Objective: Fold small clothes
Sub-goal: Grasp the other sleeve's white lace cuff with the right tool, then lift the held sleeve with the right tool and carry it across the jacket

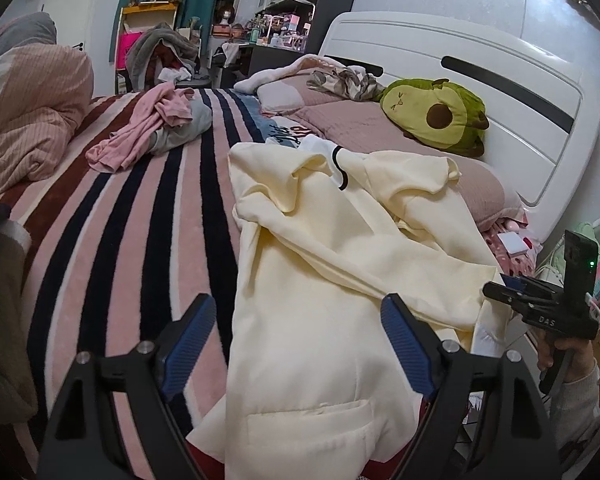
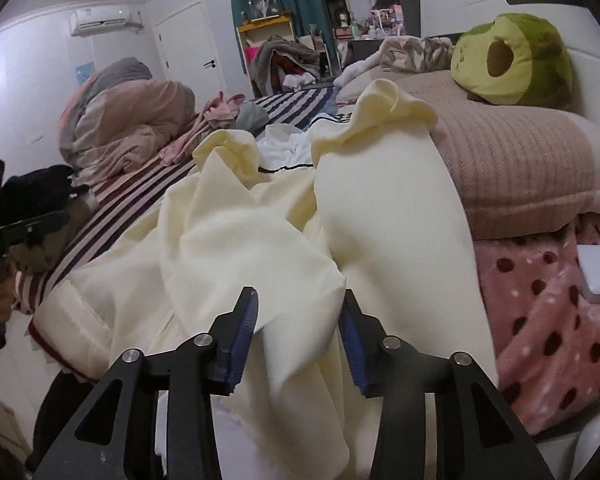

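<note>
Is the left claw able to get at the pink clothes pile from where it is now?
Probably not yet. The left claw is open over the cream garment; the pink pile lies apart, farther up the striped blanket, unobstructed.

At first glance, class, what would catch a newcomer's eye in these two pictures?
The pale yellow garment lies rumpled across the striped blanket, between the fingers of both open grippers: the left gripper and the right gripper. Behind it, a green avocado plush rests on the pillows by the white headboard.

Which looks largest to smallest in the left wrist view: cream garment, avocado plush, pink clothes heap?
1. cream garment, though it lies nearest the camera.
2. and 3. avocado plush and pink clothes heap look alike; unranked.
</note>
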The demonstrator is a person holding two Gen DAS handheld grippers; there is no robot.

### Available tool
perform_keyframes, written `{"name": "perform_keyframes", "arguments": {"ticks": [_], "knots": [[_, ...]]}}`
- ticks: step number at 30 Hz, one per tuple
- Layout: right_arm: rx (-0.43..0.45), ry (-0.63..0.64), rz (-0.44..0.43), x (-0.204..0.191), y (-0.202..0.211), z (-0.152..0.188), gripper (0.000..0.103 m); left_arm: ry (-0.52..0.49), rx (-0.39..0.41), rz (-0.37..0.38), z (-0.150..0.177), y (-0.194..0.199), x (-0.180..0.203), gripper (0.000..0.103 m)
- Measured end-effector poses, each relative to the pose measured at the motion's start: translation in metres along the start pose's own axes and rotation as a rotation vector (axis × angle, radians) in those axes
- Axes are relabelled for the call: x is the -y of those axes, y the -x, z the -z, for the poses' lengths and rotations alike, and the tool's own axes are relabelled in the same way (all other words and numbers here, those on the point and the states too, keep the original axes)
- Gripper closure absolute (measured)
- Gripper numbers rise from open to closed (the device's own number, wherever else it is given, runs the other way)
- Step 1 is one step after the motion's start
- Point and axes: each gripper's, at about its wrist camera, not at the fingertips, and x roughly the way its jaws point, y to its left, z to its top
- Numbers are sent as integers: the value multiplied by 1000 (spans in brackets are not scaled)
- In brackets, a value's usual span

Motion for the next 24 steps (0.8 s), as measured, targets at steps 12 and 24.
{"name": "perform_keyframes", "arguments": {"ticks": [12, 24], "knots": [[-129, -43, -18, -3, 4, 48, 62, 1, -41, 36, 21, -7, 1, 21], [-52, 36, -9, -21, 47, 39, 73, -19, -29, 69, 24, 1, 13, 21]]}}
